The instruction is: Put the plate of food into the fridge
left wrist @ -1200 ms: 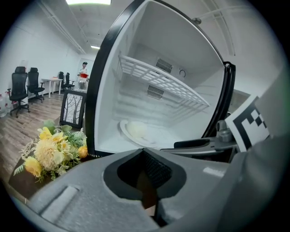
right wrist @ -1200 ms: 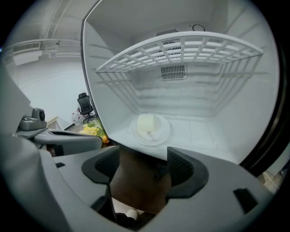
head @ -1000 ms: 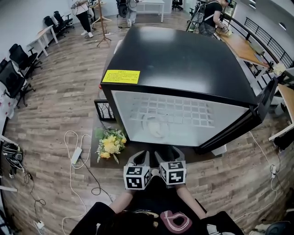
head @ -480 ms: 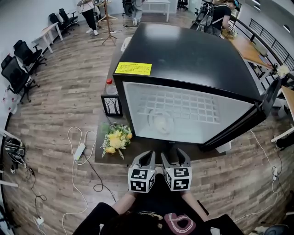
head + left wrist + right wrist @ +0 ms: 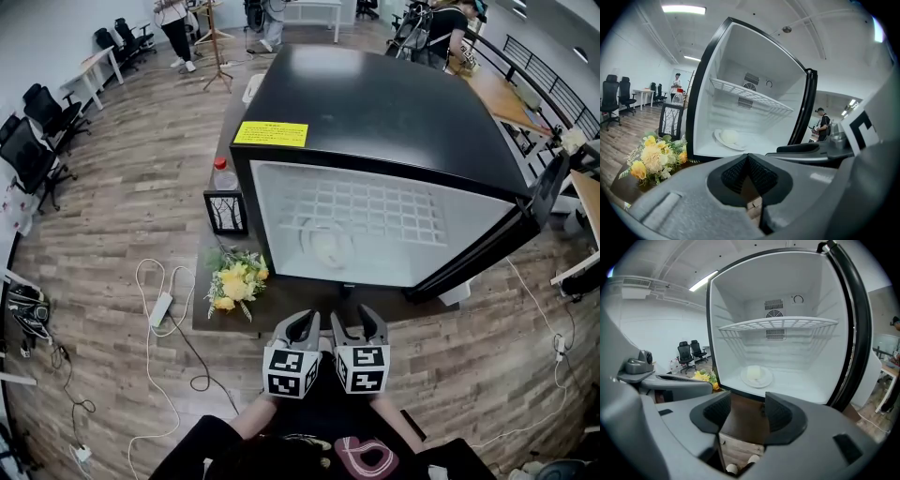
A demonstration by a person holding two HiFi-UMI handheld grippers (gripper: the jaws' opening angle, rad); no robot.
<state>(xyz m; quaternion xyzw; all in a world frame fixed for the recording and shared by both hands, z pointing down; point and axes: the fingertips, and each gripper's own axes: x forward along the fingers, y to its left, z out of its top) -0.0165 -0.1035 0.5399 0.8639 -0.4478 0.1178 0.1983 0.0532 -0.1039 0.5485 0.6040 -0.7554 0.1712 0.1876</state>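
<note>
The black fridge [image 5: 375,103] stands open, its door [image 5: 542,208] swung to the right. A white plate of pale food [image 5: 323,246] lies on the fridge floor under the wire shelf [image 5: 780,324]; both gripper views show the plate [image 5: 729,139] [image 5: 757,376]. My two grippers hang side by side in front of the opening, clear of the plate. The left gripper [image 5: 302,325] [image 5: 747,161] is shut on nothing, its pads meeting. The right gripper [image 5: 361,321] [image 5: 746,411] is open; its jaws have just been closing, with nothing between them.
A bunch of yellow flowers [image 5: 232,281], a small picture frame [image 5: 225,212] and a red-capped bottle [image 5: 223,173] stand on the dark mat left of the fridge. Cables and a power strip [image 5: 161,309] lie on the wood floor. People and office chairs are far behind.
Both grippers have drawn back a little from the fridge opening. The plate stays on the fridge floor.
</note>
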